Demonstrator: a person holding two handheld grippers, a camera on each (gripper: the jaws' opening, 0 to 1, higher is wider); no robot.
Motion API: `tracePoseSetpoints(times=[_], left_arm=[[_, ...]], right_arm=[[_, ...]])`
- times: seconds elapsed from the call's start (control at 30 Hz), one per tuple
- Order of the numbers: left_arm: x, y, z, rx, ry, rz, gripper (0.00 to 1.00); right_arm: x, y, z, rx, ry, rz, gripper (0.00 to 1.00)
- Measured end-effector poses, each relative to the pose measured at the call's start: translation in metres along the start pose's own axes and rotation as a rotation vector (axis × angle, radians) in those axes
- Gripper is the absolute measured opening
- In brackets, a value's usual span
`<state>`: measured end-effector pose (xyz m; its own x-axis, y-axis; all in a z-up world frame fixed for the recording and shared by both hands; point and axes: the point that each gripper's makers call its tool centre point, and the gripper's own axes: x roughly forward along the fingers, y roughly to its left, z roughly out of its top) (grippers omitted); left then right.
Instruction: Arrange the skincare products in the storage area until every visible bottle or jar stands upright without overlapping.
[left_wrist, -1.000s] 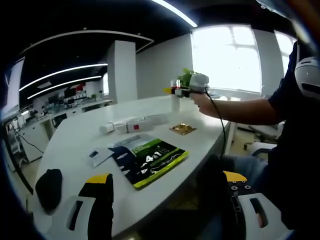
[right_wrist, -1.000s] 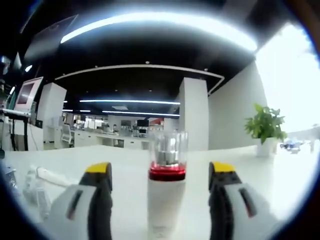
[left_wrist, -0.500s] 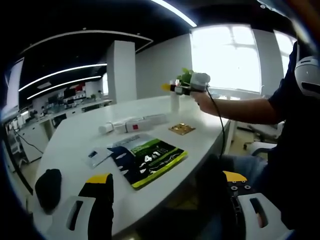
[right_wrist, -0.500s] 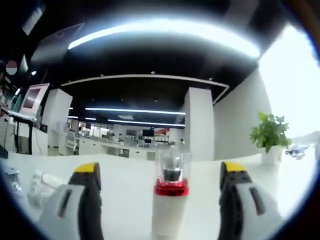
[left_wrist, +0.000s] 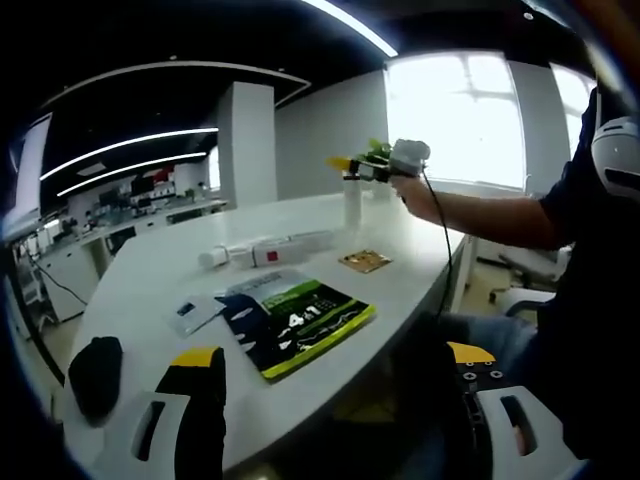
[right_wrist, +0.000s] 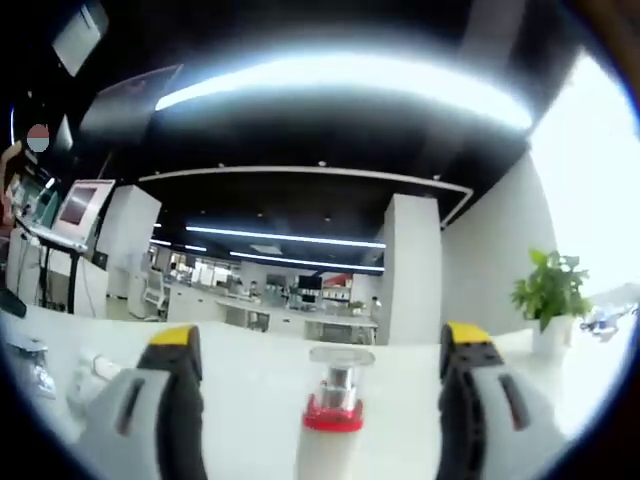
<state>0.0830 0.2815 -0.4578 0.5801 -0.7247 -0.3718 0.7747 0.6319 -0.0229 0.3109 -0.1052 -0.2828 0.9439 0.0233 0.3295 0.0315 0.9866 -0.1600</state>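
Observation:
A white pump bottle (right_wrist: 333, 440) with a red collar and clear cap stands upright on the white table (right_wrist: 250, 380), low between my right gripper's (right_wrist: 318, 345) open jaws and untouched by them. From the left gripper view, that bottle (left_wrist: 352, 204) stands at the table's far side, with the right gripper (left_wrist: 352, 166) held in a hand just above it. Several white tubes and bottles (left_wrist: 265, 249) lie on their sides mid-table. My left gripper (left_wrist: 340, 365) is open and holds nothing, low over the near table edge.
A green-and-black booklet (left_wrist: 300, 315), a white card (left_wrist: 198, 311), a gold square (left_wrist: 365, 260) and a black object (left_wrist: 95, 375) lie on the table (left_wrist: 150, 270). A potted plant (right_wrist: 553, 295) stands far right. The person's arm (left_wrist: 490, 215) reaches over the right edge.
My right gripper has lifted up from the pump bottle, which now sits lower between the jaws. The left gripper has stayed still.

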Motion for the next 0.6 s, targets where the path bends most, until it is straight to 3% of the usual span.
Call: tracePoseSetpoints(times=[0.33,0.47,0.6], left_arm=[[0.0,-0.003,0.0,-0.004,-0.003,-0.001,0.9],[0.0,-0.004,0.001,0.0,-0.005,0.0,0.9],[0.001,-0.006,0.002,0.0,-0.008,-0.001,0.9]], right_arm=[[0.004,0.002,0.019,-0.045,-0.021,0.043,0.97],[0.005,0.007,0.017,-0.045,0.004,0.067,0.94],[0.003,0.012,0.024,-0.074,-0.014,0.085,0.93]])
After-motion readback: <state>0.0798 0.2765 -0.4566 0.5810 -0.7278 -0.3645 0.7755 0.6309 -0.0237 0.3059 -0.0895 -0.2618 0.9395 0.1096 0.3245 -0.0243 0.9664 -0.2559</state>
